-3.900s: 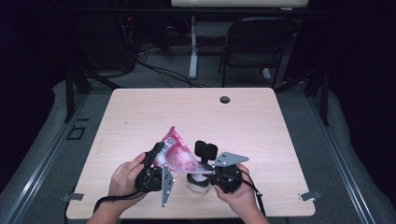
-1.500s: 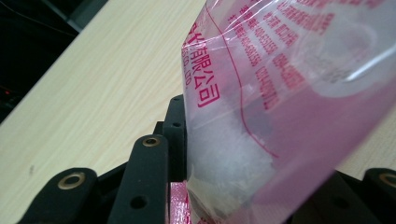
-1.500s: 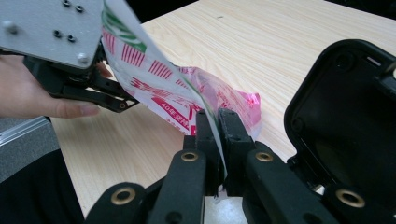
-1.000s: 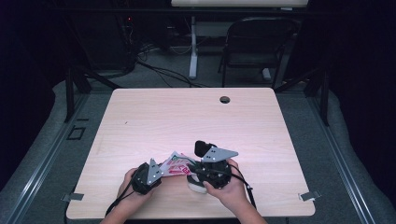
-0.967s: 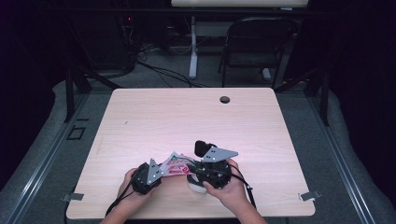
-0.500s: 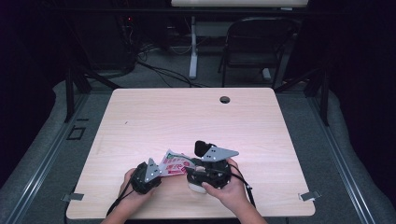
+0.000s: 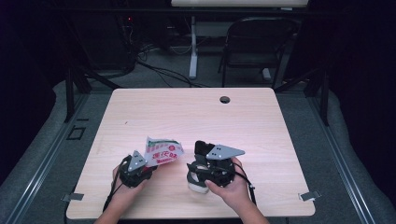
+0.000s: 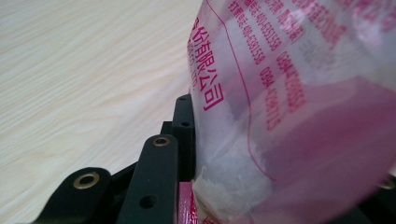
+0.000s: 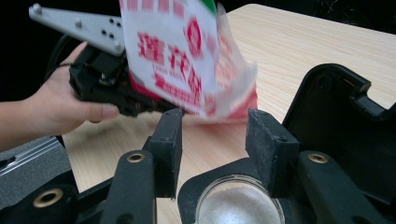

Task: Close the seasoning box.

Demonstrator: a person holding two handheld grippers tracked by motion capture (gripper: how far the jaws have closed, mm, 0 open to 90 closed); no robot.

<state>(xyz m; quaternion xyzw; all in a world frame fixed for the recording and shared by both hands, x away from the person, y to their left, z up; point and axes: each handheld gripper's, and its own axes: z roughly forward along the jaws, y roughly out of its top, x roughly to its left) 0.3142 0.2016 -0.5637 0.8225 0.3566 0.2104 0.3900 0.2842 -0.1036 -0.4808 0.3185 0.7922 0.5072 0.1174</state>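
In the high view, the left gripper [image 7: 148,169] sits near the front edge of the wooden counter [image 7: 196,116], held in the person's left hand [image 7: 122,186]. It pinches one end of a pink-and-white printed plastic bag [image 7: 162,151], which stands up off the counter and leans toward the far side. Just to the right, apart from the bag, the right gripper [image 7: 201,156] rests in the right hand [image 7: 229,186], with a white dish [image 7: 197,185] tucked beneath its body. A small dark hole [image 7: 225,99] lies near the far edge of the counter.

In the left gripper view, the bag [image 8: 289,93] presses against the inner face of the left black jaw, and white grains show inside its clear lower part. The jaws are clamped on the bag.

In the right gripper view, the right gripper [image 9: 212,144] stands spread, its jaws having just been opening, with nothing between the pads. Below them sits the round dish [image 9: 239,205] of white grains. Beyond, the left gripper [image 9: 140,100] holds the bag [image 9: 180,51] raised above the counter [image 9: 299,42], clear of the right gripper's jaws.
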